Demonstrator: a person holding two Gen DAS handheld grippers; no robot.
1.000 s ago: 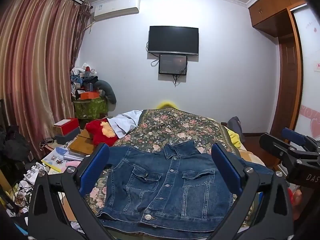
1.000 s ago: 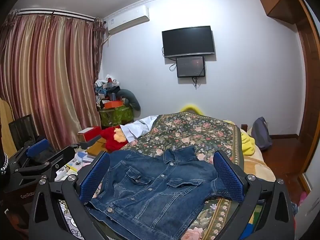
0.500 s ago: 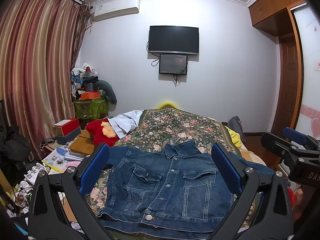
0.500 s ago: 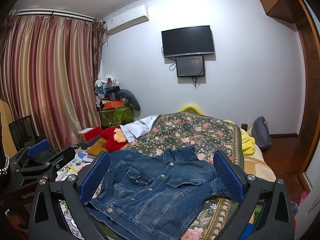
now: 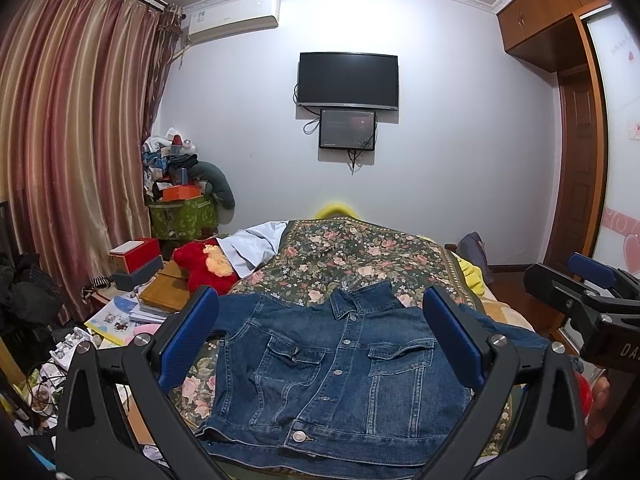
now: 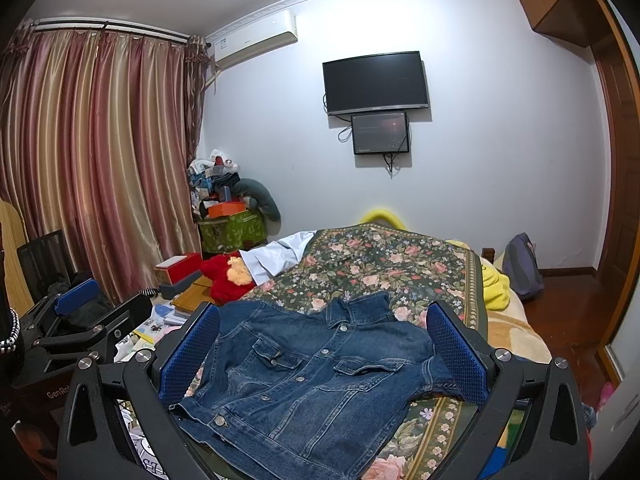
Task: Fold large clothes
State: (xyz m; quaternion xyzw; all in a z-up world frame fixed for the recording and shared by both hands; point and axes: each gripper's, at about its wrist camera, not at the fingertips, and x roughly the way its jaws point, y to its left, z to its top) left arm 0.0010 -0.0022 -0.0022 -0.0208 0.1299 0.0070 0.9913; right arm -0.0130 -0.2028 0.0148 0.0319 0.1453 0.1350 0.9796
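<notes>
Hovering over the denim jacket (image 5: 340, 380) on the floral bedspread (image 5: 360, 256), both grippers' fingers (image 5: 188, 340) spread, empty.

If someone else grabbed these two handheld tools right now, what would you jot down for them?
Left gripper: open, empty, held above the near end of the bed.
Right gripper: open, empty, alongside it.
Denim jacket: spread flat, front up and buttoned, collar pointing away, on the floral bedspread. One sleeve runs off to the right; the other is partly hidden behind a gripper finger.
Done: jacket laid out.
Left: all the folding; no fold shows yet. Probably begin by bringing the sleeves in.
</notes>
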